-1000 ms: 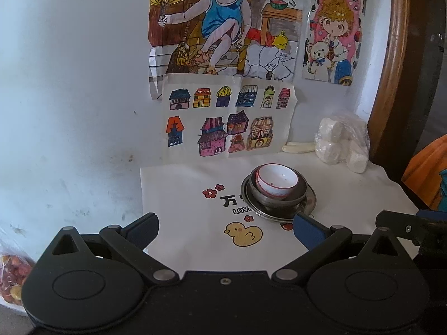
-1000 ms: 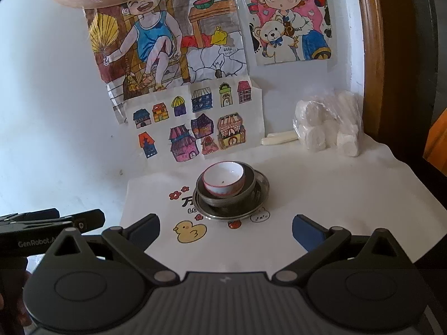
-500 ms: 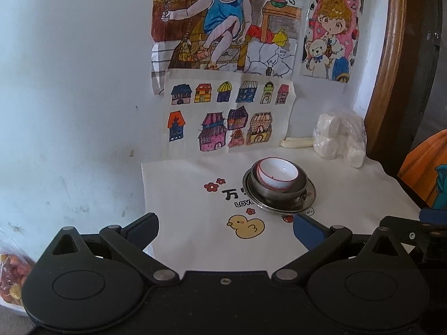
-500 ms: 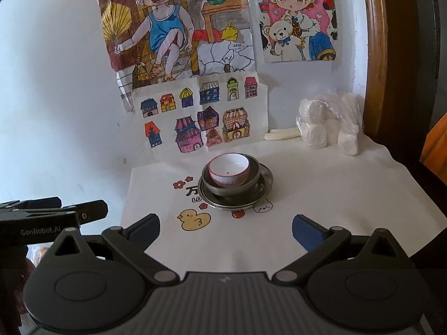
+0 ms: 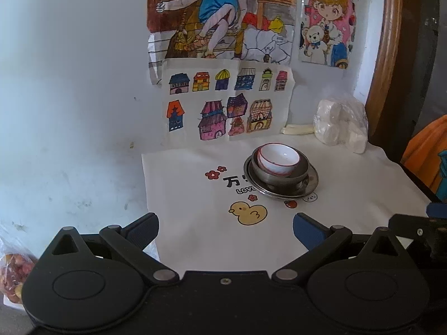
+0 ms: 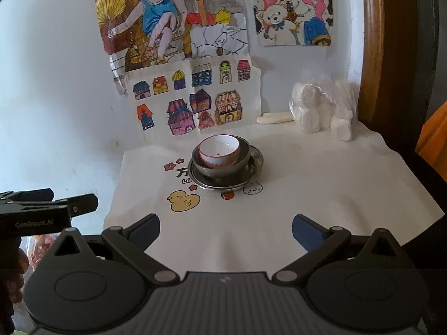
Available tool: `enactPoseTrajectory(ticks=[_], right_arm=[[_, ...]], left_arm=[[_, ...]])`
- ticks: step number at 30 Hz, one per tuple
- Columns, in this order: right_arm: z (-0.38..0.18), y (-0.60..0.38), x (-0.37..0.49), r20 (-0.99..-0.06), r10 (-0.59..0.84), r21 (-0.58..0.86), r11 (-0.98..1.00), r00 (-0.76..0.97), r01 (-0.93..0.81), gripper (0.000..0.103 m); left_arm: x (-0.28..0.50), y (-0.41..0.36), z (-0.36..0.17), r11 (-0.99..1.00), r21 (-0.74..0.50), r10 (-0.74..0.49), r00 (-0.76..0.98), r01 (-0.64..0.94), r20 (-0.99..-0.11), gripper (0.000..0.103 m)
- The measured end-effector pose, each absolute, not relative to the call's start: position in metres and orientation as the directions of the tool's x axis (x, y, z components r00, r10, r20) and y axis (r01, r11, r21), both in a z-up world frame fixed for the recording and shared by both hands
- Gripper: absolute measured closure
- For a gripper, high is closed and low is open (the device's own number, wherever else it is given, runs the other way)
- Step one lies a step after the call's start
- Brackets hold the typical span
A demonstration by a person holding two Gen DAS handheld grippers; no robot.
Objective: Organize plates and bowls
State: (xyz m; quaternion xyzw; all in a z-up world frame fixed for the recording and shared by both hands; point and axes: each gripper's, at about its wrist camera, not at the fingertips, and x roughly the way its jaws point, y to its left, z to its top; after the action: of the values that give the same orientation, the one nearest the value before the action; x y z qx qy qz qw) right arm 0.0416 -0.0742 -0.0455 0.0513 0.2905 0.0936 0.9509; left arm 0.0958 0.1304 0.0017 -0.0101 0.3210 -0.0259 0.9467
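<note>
A white bowl with a red rim (image 5: 277, 159) (image 6: 219, 150) sits inside a dark metal bowl (image 5: 299, 170) (image 6: 204, 169), which sits on a steel plate (image 5: 311, 184) (image 6: 255, 164). The stack stands on a white printed cloth near the wall. My left gripper (image 5: 225, 227) is open and empty, well short of the stack. My right gripper (image 6: 225, 227) is open and empty too, over the cloth's near part. The left gripper's side shows at the left edge of the right wrist view.
The white cloth (image 6: 321, 189) with a duck print covers the table. A plastic bag of white rolls (image 6: 324, 106) lies at the back right by a wooden frame (image 6: 368, 44). Drawings hang on the wall. A bag of snacks (image 5: 11, 273) lies low at left.
Both grippers have drawn back and risen a little from the stacked bowls. The jaws stay open and the stack has not moved.
</note>
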Motion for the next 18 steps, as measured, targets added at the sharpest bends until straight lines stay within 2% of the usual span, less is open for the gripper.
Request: enactPoseTrajectory(ticks=[18], right_arm=[[-0.0529, -0.0817, 0.051, -0.548, 0.229, 0.168, 0.972, 0.804, -0.162, 0.0]], left_arm=[[0.0972, 0.1248, -0.0003, 1.0, -0.019, -0.032, 0.778, 0.025, -0.628, 0.001]])
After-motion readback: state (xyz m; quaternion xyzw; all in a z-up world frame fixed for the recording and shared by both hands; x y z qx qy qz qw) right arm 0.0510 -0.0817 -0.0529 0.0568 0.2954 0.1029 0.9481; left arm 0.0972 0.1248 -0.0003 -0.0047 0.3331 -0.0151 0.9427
